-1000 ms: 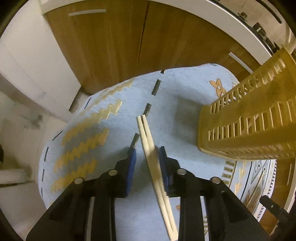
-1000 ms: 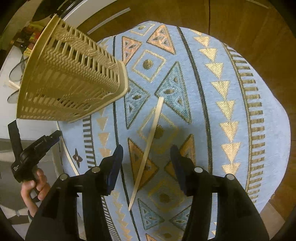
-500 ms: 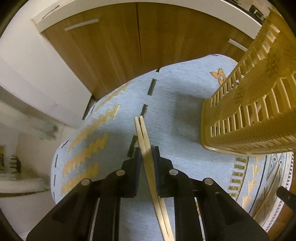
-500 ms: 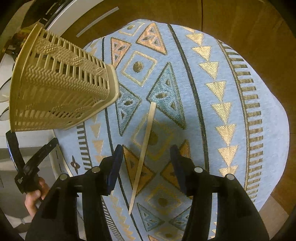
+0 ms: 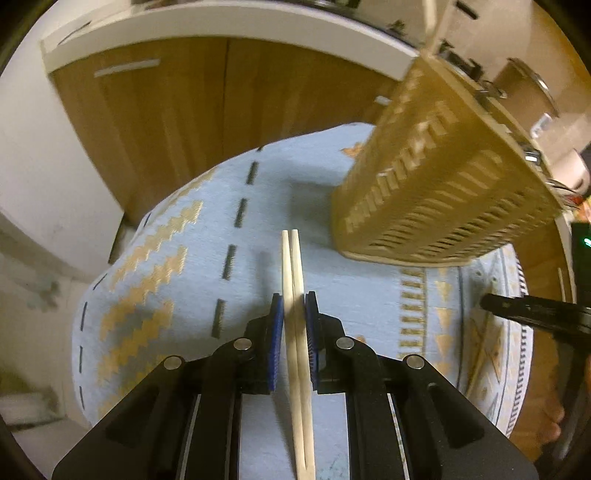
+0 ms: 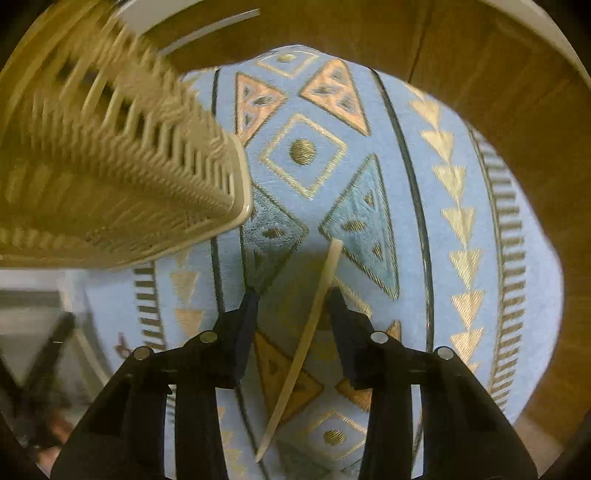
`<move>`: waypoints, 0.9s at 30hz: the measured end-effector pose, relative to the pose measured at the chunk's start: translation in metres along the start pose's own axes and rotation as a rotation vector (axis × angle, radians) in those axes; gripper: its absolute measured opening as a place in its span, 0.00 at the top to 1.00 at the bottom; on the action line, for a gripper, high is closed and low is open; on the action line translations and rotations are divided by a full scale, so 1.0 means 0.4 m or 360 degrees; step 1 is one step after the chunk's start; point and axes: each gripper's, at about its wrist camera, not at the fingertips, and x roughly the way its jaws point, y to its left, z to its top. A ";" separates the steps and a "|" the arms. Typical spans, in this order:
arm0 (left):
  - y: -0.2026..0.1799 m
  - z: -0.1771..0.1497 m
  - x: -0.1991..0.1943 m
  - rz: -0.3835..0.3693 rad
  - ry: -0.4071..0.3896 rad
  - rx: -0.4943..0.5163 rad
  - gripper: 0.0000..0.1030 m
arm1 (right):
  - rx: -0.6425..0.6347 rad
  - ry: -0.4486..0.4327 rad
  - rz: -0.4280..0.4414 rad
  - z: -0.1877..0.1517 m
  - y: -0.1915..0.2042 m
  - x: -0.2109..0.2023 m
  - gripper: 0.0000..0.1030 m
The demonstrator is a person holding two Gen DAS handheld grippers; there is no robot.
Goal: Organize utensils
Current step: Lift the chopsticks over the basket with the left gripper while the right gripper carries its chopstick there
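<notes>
My left gripper (image 5: 294,299) is shut on a pair of pale wooden chopsticks (image 5: 291,258), whose tips stick out ahead of the blue pads above the patterned blue cloth (image 5: 177,266). A tan slotted utensil basket (image 5: 443,192) stands to the right of them. In the right wrist view a single chopstick (image 6: 314,325) lies on the cloth between the fingers of my right gripper (image 6: 293,295), nearer the right finger (image 6: 341,314). Those jaws are closing, and a gap still shows on the left side. The basket (image 6: 122,177) fills the upper left there.
The cloth covers a small round table (image 6: 517,240) in front of wooden cabinet doors (image 5: 166,122). A white counter edge (image 5: 221,26) runs above them, with pots and clutter behind the basket. The black body of the right gripper (image 5: 528,314) shows at the right edge of the left view.
The left jaws closed on the two chopsticks and rose with them, tilting towards the basket. The right jaws narrowed around the single chopstick, and the gripper came lower over the cloth.
</notes>
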 end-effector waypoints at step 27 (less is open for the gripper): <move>-0.102 -0.144 -0.192 -0.0370 -0.0725 0.0293 0.91 | -0.0336 -0.0933 0.0478 -0.303 -0.061 -0.231 0.96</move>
